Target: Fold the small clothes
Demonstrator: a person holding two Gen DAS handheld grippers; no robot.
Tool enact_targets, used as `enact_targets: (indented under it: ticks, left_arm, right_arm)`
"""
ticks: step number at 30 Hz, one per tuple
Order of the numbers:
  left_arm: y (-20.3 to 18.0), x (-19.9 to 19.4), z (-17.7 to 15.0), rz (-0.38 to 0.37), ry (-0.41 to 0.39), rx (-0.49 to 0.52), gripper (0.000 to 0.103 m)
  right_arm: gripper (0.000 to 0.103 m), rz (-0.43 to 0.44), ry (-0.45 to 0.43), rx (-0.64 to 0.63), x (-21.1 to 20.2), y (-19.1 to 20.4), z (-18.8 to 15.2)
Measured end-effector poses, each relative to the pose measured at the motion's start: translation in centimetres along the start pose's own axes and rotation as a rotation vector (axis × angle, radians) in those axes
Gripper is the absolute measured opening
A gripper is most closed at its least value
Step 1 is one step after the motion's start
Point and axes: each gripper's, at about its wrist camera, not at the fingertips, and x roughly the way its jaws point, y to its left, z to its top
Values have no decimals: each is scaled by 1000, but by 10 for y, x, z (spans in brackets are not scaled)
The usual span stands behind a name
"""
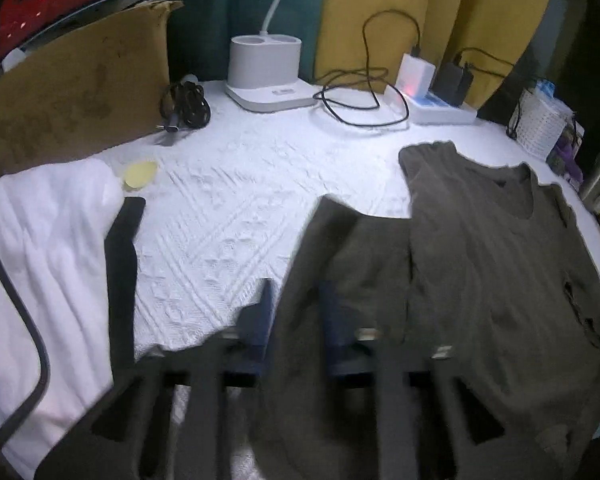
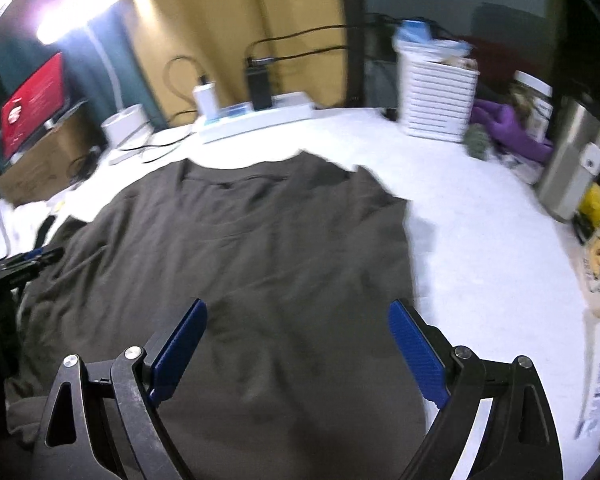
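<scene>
A dark grey-brown T-shirt lies flat on the white textured bed cover, neckline toward the far side. Its left sleeve rises between the blue fingers of my left gripper, which looks shut on that cloth, though the picture is blurred. In the right wrist view the same shirt fills the middle. My right gripper hovers over its lower part with the blue pads wide apart and nothing between them. The left gripper shows at the shirt's left edge.
A white garment with dark trim lies at the left, with a cardboard box behind it. A lamp base, cables and a power strip line the far edge. A white basket and steel bottle stand at the right.
</scene>
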Motion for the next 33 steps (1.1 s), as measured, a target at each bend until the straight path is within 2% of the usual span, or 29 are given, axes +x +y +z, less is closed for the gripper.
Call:
enact_targets:
  ticks: [1,7,13,16,20,26,33]
  left_arm:
    - [2,-2,0,-3,-7,-13,4]
    - [18,-41,-9,134,-122,-107,2]
    - [18,-64,-25,246,-184,-154,2]
    - [21,-66,-30,271,-186,-186,2]
    - [17,-73,-28,246,-191,-209,2]
    - [-17,-93,-5,207,-264,-133,2]
    - [-71,-89,19,80,-253,-10,2]
  right_arm:
    - [93,-12,-1,7,0,-5,0]
    - [93,-123,-28,26,-1,-23,-6]
    - [93,-129,-29,33,6,-27,-6]
    - [93,-113,-14,52,11,-30,-5]
    - [93,-81,-9,47,11,-31,-7]
    - [93,-64,-17,35,8,-34,-10]
    - [93,-57,-33,67,4,-45,-14]
